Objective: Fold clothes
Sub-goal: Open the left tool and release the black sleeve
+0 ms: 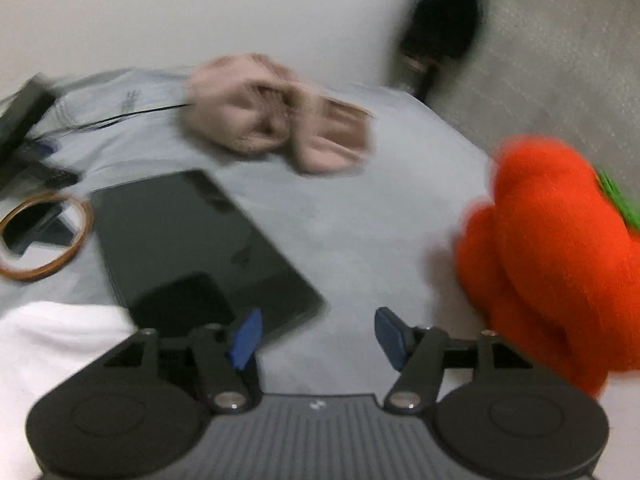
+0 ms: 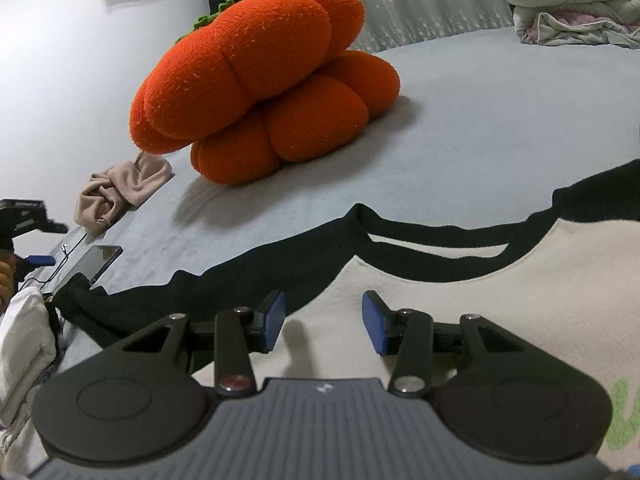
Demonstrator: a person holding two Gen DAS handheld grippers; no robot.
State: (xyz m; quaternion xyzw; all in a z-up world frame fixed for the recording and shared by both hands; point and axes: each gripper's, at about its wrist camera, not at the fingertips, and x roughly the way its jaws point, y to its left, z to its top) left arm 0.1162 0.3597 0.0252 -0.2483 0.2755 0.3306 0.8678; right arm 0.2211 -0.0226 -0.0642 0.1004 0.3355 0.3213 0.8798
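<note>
Right hand-held gripper (image 2: 323, 322) agape above sweatshirt (image 2: 480, 300)

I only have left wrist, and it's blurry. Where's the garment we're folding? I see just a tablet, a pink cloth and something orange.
Observer: Right wrist shows it: a black and cream sweatshirt spread flat on the bed, directly under the right gripper.
Operator: Is the right holding it?
Observer: No. Its jaws stand open above the cream panel, nothing between them.
Operator: And the orange thing?
Observer: A pumpkin-shaped plush cushion, sitting past the sweatshirt's collar, not touching it.
Operator: Anything else on the bed?
Observer: A folded quilt at the far right corner.
</note>
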